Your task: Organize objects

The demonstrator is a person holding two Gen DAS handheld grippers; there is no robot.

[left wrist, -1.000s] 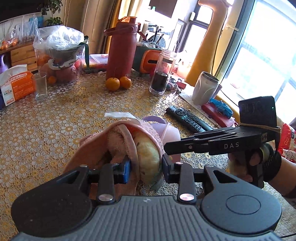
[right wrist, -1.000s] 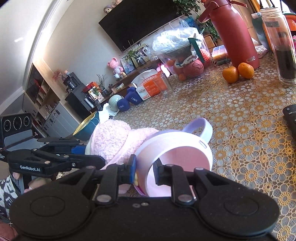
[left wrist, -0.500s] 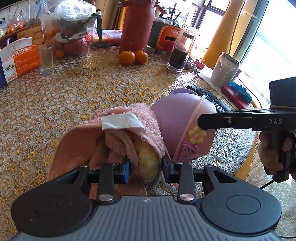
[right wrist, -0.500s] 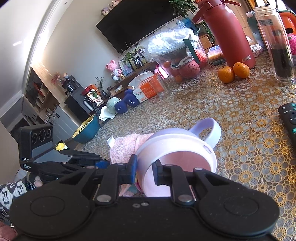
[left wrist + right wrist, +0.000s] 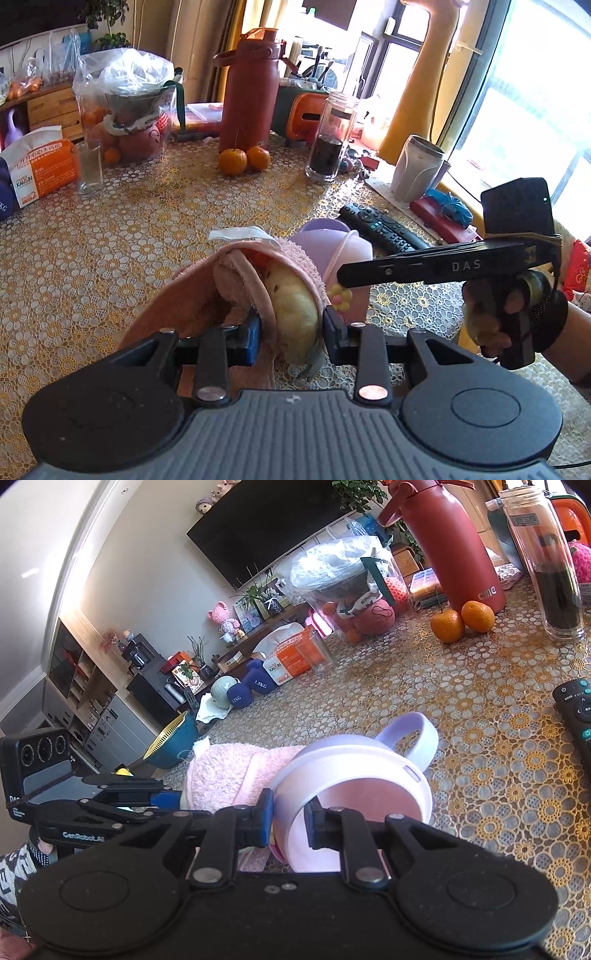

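My left gripper (image 5: 291,332) is clamped on a bundle of pink towel (image 5: 207,295) with a yellowish soft lump (image 5: 295,306) wrapped inside it; both pads press into the fabric. A white tag (image 5: 236,233) sticks out at the bundle's far end. I read the bundle as raised a little off the table — poor angle, could be resting on it.

My right gripper (image 5: 289,818) pinches the rim wall of a pink cup (image 5: 354,775), one finger inside the mouth, one outside. The cup lies tipped with its opening toward that camera and its lilac handle (image 5: 410,734) pointing away. From the left wrist view the cup (image 5: 332,243) sits just behind and to the right of the towel, touching it, and a small yellow flower decal (image 5: 340,295) shows on its side.

Table (image 5: 110,258) carries a gold floral lace cloth. Further back: two oranges (image 5: 243,159) at the foot of a red bottle (image 5: 251,92), a glass jar (image 5: 330,140) with dark contents, a black remote (image 5: 380,227) near the cup, a grey tumbler (image 5: 417,170) by the window — all well apart from the towel.
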